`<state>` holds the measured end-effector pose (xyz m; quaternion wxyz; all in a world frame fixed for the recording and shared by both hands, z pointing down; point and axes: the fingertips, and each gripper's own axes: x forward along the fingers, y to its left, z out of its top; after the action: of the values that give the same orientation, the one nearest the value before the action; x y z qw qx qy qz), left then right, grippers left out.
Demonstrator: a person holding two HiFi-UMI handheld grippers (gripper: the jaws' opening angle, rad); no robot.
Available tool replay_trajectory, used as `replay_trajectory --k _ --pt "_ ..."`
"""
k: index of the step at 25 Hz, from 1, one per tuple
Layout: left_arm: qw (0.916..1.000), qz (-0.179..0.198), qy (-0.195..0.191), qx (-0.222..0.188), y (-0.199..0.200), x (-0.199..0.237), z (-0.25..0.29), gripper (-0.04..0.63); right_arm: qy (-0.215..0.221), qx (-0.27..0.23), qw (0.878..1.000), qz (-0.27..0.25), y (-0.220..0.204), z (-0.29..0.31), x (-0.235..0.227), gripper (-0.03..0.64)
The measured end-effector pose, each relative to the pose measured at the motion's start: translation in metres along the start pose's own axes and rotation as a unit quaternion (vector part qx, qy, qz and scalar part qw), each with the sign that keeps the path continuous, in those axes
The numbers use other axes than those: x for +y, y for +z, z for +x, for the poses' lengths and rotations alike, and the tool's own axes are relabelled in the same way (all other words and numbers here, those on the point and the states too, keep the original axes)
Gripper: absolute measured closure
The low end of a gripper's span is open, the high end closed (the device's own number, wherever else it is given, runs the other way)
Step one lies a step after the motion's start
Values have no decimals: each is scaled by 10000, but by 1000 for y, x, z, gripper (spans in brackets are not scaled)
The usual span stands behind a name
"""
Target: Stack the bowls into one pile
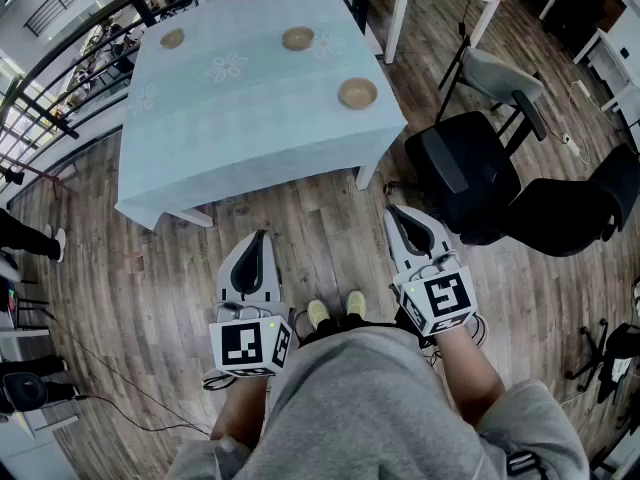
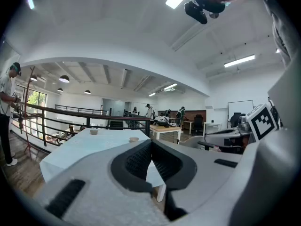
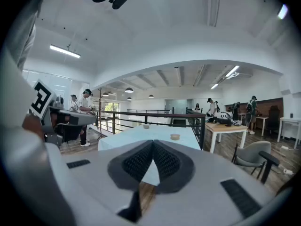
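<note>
The worktop (image 1: 250, 118) is covered by a pale blue cloth (image 1: 185, 173) with faint flower prints. Three brown bowls stand on it, well apart: the far-left bowl (image 1: 172, 38), the far-middle bowl (image 1: 298, 38) and the right-edge bowl (image 1: 358, 93).

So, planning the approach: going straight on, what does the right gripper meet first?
Probably the table's near side; the right gripper points at it across open floor, though depth is unclear.
</note>
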<state>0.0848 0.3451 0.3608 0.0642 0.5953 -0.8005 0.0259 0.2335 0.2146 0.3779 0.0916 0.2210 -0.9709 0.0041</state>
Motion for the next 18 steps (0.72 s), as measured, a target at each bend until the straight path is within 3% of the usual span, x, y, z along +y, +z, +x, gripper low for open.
replay_trajectory --k 7,12,18 --pt "9994 44 -308 164 -6 -13 5 577 188 -90 9994 279 0 -6 8 589" --pt "9988 -52 -447 213 -7 -14 4 577 745 -77 9971 -115 5 -7 33 589" --pt "9989 30 -450 155 -6 -8 -4 577 1000 -150 9941 393 6 -6 58 589"
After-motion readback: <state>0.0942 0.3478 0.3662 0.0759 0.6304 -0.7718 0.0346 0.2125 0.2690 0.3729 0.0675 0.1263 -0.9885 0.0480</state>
